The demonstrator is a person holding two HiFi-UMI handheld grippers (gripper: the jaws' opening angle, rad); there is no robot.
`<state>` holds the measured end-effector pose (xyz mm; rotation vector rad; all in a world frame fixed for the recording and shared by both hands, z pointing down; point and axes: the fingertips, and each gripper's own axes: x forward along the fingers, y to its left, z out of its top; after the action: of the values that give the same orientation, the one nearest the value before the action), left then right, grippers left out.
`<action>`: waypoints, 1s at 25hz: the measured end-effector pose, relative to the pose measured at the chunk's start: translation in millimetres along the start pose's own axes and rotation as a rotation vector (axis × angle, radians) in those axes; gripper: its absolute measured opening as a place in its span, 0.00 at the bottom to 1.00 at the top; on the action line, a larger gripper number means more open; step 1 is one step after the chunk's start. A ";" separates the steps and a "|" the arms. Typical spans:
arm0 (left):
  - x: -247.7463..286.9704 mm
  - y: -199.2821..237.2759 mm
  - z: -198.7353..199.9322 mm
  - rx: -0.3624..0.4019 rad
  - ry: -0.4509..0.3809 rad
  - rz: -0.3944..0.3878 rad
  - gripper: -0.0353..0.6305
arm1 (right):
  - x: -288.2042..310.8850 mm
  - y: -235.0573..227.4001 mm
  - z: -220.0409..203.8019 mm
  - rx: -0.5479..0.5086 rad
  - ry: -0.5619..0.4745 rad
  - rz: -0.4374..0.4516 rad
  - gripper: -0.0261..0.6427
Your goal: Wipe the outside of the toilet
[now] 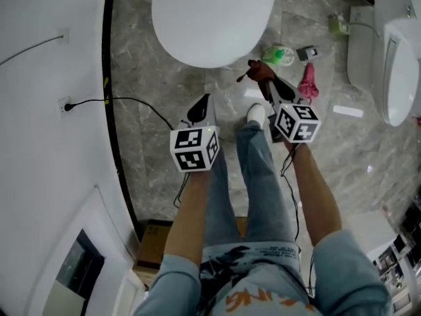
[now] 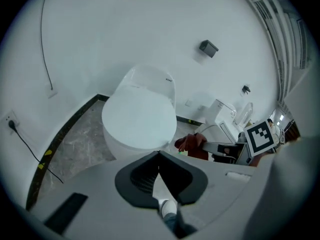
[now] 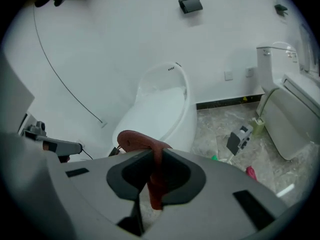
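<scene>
A white toilet [image 1: 210, 18] with its lid down stands ahead of me on the marble floor; both gripper views show it too, the toilet [image 2: 140, 121] and the toilet [image 3: 165, 109]. My right gripper [image 1: 268, 84] is shut on a dark red cloth [image 1: 260, 71], which hangs from the jaws as the cloth [image 3: 150, 154], just right of the toilet's front. My left gripper [image 1: 199, 110] is shut with nothing in it, a little short of the bowl's front.
A second toilet [image 1: 388, 58] stands at the right. On the floor between them lie a green bottle [image 1: 279, 56], a pink cloth [image 1: 308, 81] and a small dark item [image 1: 306, 52]. A black cable [image 1: 125, 101] runs from a wall socket. My legs and white shoe [image 1: 255, 114] are below.
</scene>
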<state>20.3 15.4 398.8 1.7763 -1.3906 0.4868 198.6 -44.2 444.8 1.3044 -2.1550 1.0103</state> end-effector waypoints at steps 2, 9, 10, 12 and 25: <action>-25.6 -5.7 20.5 0.009 -0.031 0.003 0.04 | -22.2 18.4 22.4 -0.008 -0.033 0.009 0.11; -113.1 -23.4 89.4 -0.001 -0.156 -0.002 0.04 | -93.6 86.8 112.1 -0.029 -0.185 0.031 0.11; -123.0 -24.2 100.0 -0.006 -0.175 0.000 0.04 | -101.9 96.2 125.1 -0.035 -0.209 0.032 0.11; -141.9 -24.4 122.3 -0.013 -0.216 0.003 0.04 | -116.9 115.8 150.6 -0.054 -0.254 0.033 0.11; -275.7 -32.0 298.4 0.035 -0.572 0.035 0.04 | -213.2 246.8 310.6 -0.118 -0.583 0.084 0.11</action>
<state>-89.8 -45.2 11.1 2.0125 -1.8042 0.0084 84.4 -86.3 11.1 1.6065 -2.6607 0.5569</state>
